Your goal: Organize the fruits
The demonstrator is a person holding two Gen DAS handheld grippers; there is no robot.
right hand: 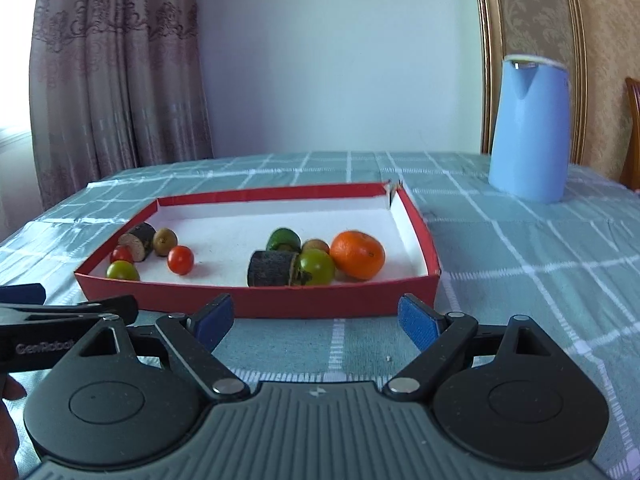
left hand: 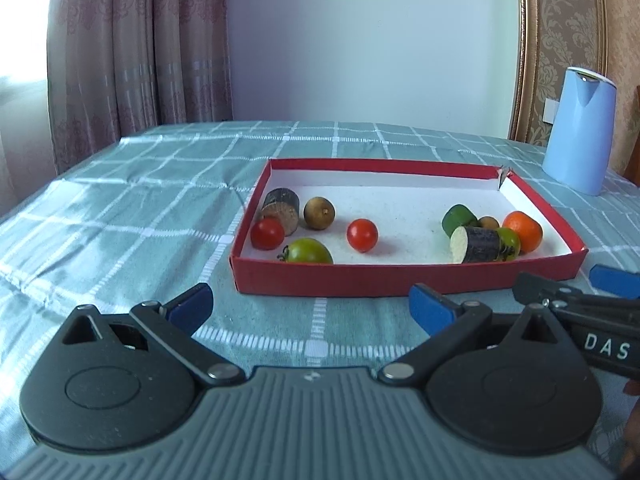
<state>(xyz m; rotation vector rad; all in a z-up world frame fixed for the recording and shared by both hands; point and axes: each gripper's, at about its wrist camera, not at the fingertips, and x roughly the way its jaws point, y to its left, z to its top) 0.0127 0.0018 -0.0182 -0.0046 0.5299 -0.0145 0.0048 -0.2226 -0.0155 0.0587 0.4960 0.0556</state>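
The left gripper [left hand: 310,310] and the right gripper [right hand: 316,322] hold nothing; both jaws are spread wide. They sit just before the shallow red cardboard tray [left hand: 400,278] on the checked green desk [left hand: 120,208]. Inside it lie a round orange mandarin [right hand: 357,255], red cherry tomatoes [left hand: 362,235], and dark cut pieces, maybe eggplant [left hand: 478,244]. Letters "DAS" and "GenRobot" show.

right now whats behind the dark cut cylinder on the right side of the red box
Behind the dark cylinder sit a green piece, a small brown fruit and a green tomato, beside the orange. Their lower parts are hidden.
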